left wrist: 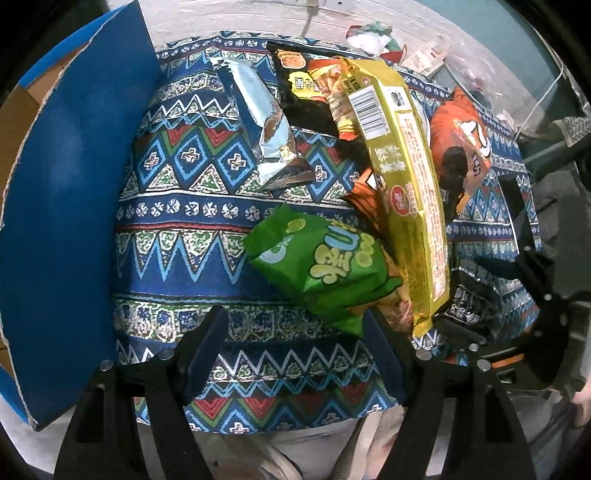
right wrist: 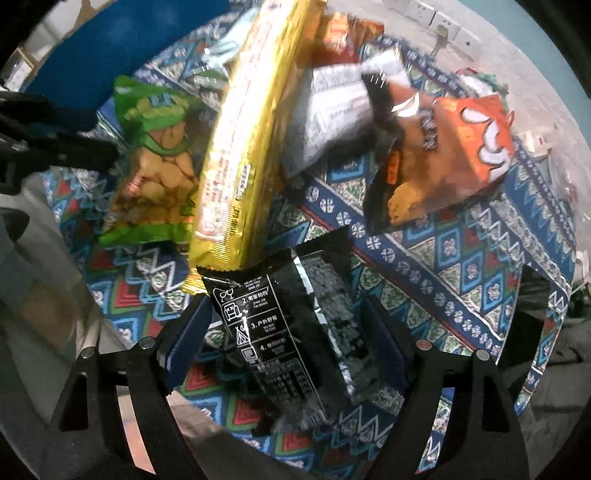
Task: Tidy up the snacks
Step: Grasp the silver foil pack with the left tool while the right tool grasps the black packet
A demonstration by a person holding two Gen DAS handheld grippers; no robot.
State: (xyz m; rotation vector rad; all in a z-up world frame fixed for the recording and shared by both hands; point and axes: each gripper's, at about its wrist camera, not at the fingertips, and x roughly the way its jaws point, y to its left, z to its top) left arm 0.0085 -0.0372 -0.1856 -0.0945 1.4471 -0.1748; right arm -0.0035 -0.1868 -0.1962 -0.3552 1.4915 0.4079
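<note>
Several snack packets lie on a round table under a patterned cloth. My left gripper hangs open over bare cloth, its right finger close to a corner of the green packet. A long yellow packet lies over other bags, with a silver-blue packet and an orange packet to either side. My right gripper points straight down and stands wide open. A black packet lies between its fingers; the pads do not visibly press on it. The green packet and yellow packet lie beyond.
A blue cardboard box stands open against the table's left side. The table edge runs just below my left fingers, with a person's shoe beneath. Loose clutter lies on the floor beyond. Sockets sit on the far floor.
</note>
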